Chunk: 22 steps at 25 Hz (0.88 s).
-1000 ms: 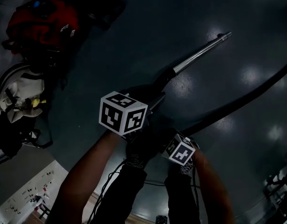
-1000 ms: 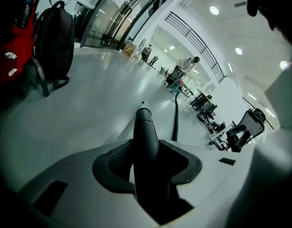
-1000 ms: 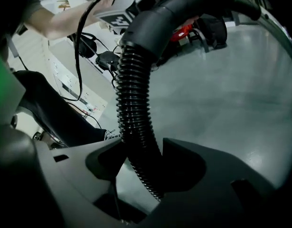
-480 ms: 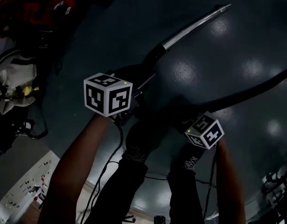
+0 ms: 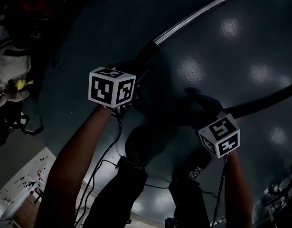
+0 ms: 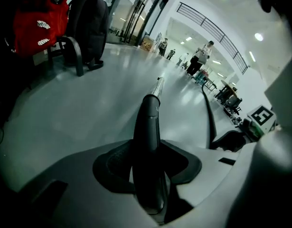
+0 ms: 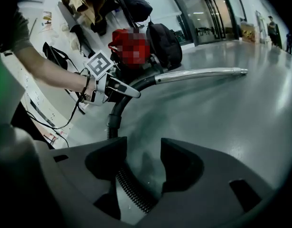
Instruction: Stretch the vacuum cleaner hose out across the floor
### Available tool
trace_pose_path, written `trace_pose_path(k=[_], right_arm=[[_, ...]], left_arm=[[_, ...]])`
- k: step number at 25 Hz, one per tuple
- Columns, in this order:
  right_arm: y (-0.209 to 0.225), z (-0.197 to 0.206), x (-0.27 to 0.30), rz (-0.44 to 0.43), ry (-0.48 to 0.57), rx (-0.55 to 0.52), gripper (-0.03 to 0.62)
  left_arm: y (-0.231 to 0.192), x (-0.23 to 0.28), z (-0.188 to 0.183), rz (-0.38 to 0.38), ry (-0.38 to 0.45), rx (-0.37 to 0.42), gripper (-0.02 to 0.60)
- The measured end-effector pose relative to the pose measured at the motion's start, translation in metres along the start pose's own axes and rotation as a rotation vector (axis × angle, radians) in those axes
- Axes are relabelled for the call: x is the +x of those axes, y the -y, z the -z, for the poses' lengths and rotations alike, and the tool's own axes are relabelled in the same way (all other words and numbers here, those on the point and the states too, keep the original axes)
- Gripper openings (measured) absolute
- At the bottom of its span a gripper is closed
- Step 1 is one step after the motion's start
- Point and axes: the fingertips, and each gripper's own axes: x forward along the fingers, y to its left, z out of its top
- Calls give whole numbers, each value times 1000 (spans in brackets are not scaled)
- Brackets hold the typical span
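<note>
The wand (image 5: 198,15) lay over the floor (image 5: 112,23), up and to the right from the left gripper (image 6: 148,163), its handle (image 6: 148,127) between the jaws. The hose (image 5: 269,101) passed between the jaws of the right gripper (image 7: 143,163). Bags (image 5: 5,80) lay far left.

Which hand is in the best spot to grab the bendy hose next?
Right, probably. The right gripper has open jaws around the hose and only needs to close. The left gripper is clamped on the handle.
</note>
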Motion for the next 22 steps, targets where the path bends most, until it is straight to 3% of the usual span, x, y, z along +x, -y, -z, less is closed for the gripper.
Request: trace_pose_path(k=[4, 5, 6, 7, 15, 18, 22], right_arm=[[10, -5, 6, 19, 4, 8, 224], [16, -9, 6, 37, 17, 4, 180], [24, -13, 5, 62, 31, -2, 71], [31, -17, 5, 83, 41, -5, 7], [74, -42, 20, 99, 67, -31, 5], [88, -41, 25, 102, 60, -34, 5], [106, -49, 21, 113, 65, -26, 5]], left_arm=[[-30, 17, 7, -143, -44, -13, 166], [-37, 20, 7, -183, -51, -12, 166], [-43, 24, 8, -223, -58, -10, 166], [-49, 27, 9, -261, -67, -7, 166], [-80, 54, 17, -479, -140, 35, 166], [-80, 57, 19, -499, -139, 48, 166], [-79, 60, 22, -461, -139, 44, 167]])
